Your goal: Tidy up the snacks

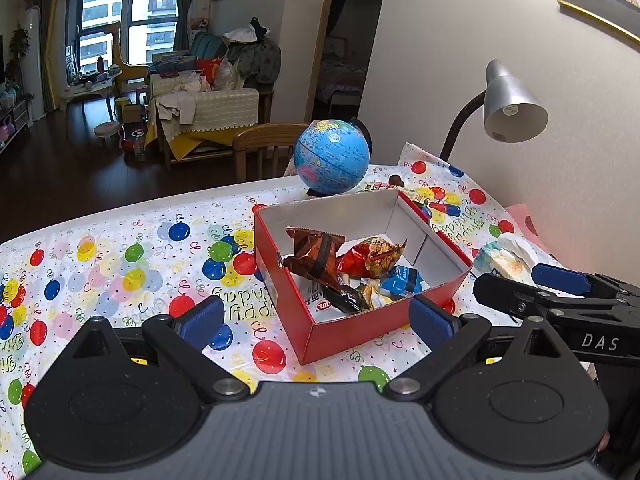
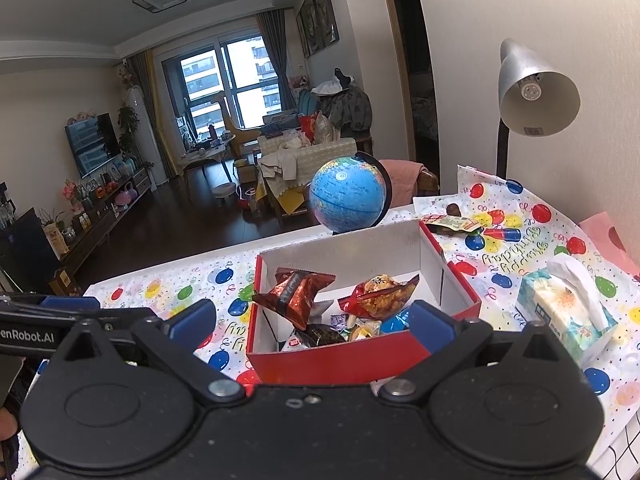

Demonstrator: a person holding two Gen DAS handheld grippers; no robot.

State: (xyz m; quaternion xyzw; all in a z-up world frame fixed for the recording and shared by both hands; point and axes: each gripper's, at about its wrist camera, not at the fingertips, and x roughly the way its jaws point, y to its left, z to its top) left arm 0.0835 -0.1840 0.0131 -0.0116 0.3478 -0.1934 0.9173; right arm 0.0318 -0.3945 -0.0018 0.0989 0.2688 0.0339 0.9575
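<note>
Left claw (image 1: 316, 322) is spread wide with nothing in it, hovering over the balloon-print table (image 1: 120, 272) just in front of the red box (image 1: 320, 336). The snacks (image 1: 348, 268) are piled inside that box, a brown bag leaning on the left and a red one next to it. Blue globe (image 1: 332, 156) sits right behind. Right claw (image 2: 314, 326) is wide open and empty too, facing the box. Tissue pack (image 2: 568, 316) is off to the right under the lamp (image 2: 536, 92).
</note>
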